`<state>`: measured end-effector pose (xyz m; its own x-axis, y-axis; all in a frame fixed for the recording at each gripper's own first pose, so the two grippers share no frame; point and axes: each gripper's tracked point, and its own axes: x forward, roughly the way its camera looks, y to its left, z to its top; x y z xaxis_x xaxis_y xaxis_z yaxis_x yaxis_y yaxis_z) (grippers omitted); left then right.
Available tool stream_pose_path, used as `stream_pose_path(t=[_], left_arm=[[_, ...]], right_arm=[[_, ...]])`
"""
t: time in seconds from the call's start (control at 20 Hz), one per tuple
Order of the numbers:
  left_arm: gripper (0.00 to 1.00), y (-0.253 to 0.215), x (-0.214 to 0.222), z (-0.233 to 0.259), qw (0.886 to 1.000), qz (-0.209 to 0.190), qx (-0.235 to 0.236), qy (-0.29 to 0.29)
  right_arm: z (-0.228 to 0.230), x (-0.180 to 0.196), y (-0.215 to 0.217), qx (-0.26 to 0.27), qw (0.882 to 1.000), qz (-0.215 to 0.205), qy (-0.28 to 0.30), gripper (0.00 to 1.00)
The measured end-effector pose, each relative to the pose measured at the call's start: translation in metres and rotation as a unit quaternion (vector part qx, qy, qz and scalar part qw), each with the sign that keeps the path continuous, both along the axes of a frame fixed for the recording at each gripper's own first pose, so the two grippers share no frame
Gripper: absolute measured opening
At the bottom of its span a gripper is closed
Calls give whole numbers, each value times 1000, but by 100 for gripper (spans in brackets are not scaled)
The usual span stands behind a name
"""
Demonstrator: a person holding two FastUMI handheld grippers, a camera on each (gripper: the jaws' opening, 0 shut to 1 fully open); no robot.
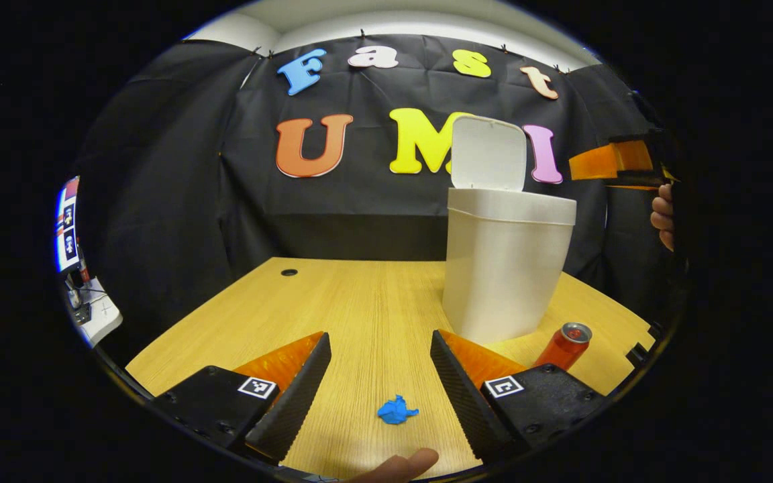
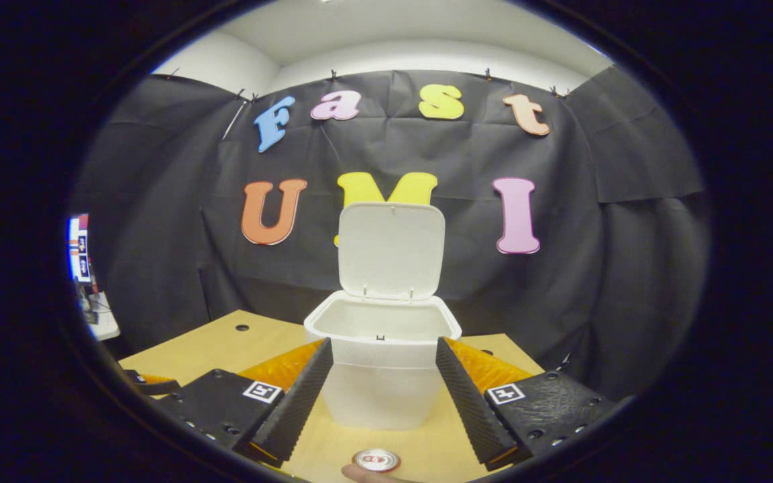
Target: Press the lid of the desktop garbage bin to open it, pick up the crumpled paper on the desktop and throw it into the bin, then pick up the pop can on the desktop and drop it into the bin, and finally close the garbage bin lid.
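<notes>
A white desktop bin (image 1: 507, 268) stands on the wooden table (image 1: 359, 302) with its lid (image 1: 488, 154) swung upright. A small blue crumpled paper (image 1: 396, 410) lies on the table between the fingers of my left gripper (image 1: 381, 392), which is open and low over it. A red pop can (image 1: 564, 345) stands upright just right of the bin's base. In the right gripper view, my right gripper (image 2: 381, 396) is open above the table, facing the open bin (image 2: 383, 376). The can's top (image 2: 376, 460) shows below it. Part of the right gripper (image 1: 618, 162) hangs high to the right of the bin.
A cable hole (image 1: 288, 272) sits at the table's back left. A white unit with a screen (image 1: 81, 268) stands beyond the left edge. A person's fingers (image 1: 661, 218) hold the far gripper. A fingertip (image 1: 403, 466) shows at the bottom edge.
</notes>
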<state>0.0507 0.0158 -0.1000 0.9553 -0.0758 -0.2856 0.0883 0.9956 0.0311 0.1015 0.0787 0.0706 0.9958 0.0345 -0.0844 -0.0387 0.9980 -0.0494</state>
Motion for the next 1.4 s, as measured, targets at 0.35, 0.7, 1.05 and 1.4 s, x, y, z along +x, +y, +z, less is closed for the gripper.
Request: stream_pose_path(t=[0.35, 0.7, 1.05, 1.4], left_arm=[[97, 1, 3, -59, 994, -18, 17, 107], [92, -13, 3, -109, 982, -56, 69, 169], [86, -11, 1, -123, 974, -67, 91, 196], [66, -3, -1, -118, 970, -99, 94, 200]], right_arm=[[-58, -48, -4, 25, 999, 20, 4, 95], [-113, -77, -45, -5, 1000, -8, 2, 98], [-170, -97, -55, 23, 999, -10, 32, 94], [-237, -89, -46, 27, 993, -11, 115, 94]])
